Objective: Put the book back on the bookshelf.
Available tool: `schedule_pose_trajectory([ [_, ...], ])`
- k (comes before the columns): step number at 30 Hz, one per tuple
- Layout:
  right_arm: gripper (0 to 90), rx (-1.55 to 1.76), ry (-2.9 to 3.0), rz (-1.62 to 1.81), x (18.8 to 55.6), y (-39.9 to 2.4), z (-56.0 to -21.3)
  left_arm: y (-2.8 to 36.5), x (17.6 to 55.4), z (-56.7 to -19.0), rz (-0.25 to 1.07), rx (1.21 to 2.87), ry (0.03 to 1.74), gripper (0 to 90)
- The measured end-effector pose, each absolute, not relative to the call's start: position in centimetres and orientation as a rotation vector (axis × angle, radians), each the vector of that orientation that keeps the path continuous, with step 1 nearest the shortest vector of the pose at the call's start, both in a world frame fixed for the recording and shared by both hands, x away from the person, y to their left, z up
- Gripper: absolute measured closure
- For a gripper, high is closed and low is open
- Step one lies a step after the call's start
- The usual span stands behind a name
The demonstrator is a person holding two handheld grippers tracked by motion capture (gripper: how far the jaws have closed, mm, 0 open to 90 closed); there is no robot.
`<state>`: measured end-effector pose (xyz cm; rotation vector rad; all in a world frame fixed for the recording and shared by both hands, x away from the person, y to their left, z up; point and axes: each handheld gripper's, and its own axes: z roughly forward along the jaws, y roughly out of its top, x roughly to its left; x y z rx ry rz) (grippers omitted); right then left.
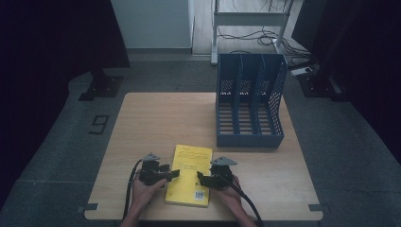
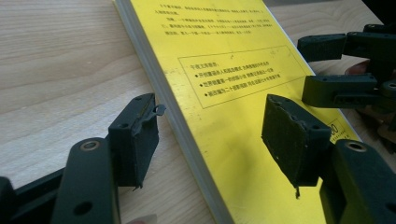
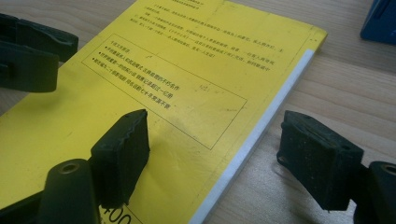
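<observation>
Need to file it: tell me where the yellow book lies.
In the high view, the yellow book lies flat near the table's front edge, between both tools, before the blue rack.

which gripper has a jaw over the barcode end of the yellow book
Neither: both grippers straddle the yellow book mid-length, left gripper on its left edge, right gripper on its right; the barcode lies nearer the person.

Your two grippers flank the yellow book on the table.

Your left gripper reaches over the book's left edge and your right gripper over its right edge, jaws facing each other. The blue file rack stands beyond the book, toward its far right.
</observation>
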<state>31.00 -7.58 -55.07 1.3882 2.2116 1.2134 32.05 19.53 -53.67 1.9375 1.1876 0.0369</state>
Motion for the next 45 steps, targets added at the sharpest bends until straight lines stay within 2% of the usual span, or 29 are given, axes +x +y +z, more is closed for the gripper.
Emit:
schedule_pose_trajectory([
  [16,23.6,1.389,2.197,1.225,30.9,-7.6,-55.2,18.4,32.0,-54.1,0.040,1.972,1.180,34.8],
  [45,24.6,1.364,2.181,1.225,30.7,-7.4,-55.2,18.4,31.7,-53.5,0.038,1.902,1.212,34.6],
])
